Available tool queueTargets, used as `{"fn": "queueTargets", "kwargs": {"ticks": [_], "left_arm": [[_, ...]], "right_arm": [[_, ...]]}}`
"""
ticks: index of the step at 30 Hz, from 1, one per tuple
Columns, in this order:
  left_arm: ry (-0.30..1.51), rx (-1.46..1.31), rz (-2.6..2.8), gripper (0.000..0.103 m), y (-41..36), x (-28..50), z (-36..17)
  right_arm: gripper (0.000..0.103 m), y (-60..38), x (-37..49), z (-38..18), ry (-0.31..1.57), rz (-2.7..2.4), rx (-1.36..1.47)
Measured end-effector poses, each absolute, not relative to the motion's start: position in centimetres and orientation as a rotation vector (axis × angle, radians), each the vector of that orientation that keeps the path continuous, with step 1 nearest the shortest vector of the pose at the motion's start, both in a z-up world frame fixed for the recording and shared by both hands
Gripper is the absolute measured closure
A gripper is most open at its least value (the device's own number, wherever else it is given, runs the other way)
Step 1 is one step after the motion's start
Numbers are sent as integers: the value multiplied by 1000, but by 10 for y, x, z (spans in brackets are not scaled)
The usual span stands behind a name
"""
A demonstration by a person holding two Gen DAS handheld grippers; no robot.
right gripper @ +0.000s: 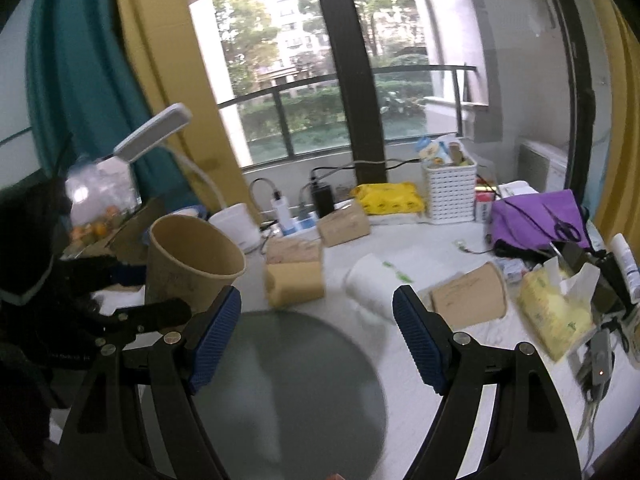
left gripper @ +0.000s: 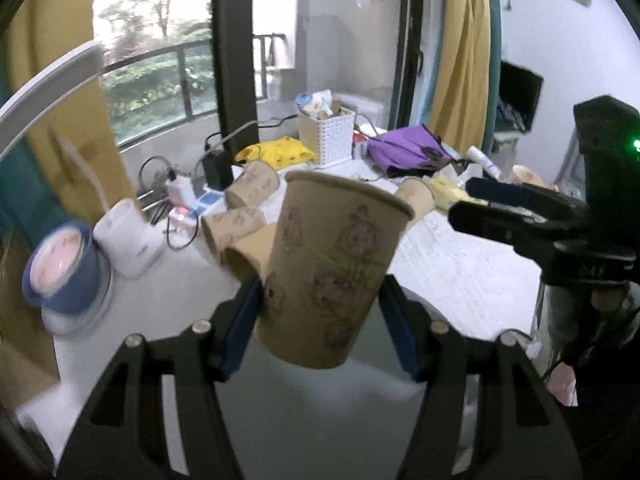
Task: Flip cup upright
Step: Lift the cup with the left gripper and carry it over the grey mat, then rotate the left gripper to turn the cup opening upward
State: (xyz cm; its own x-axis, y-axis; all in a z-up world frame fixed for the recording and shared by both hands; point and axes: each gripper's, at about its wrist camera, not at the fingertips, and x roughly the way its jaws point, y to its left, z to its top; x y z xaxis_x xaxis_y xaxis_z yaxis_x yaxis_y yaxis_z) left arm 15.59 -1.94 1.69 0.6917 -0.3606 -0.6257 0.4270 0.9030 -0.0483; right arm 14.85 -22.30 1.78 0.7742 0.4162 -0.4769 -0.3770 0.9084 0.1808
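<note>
My left gripper is shut on a brown paper cup with pink drawings, held above the table with its mouth up and tilted a little. The same cup shows at the left of the right wrist view, between the left gripper's fingers. My right gripper is open and empty above a grey round mat. It also shows at the right of the left wrist view. Several other brown cups lie on their sides on the white table.
A white roll and a lying cup sit beyond the mat. A white basket, a purple cloth, a yellow tissue pack, cables and chargers crowd the back and right. A blue pot and a white lamp base stand left.
</note>
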Motion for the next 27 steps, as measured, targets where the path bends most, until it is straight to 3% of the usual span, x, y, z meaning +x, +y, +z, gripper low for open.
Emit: {"fn": "queueTargets", "kwargs": {"ticks": [12,27], "left_arm": [[498,-64,-333,41,-1,37,-36],[393,-168,-283,41,14,3,-59]], "right_arm": [[22,-183,78,8,563,609,76],[21,-129,50,-6,644,845,67]]}}
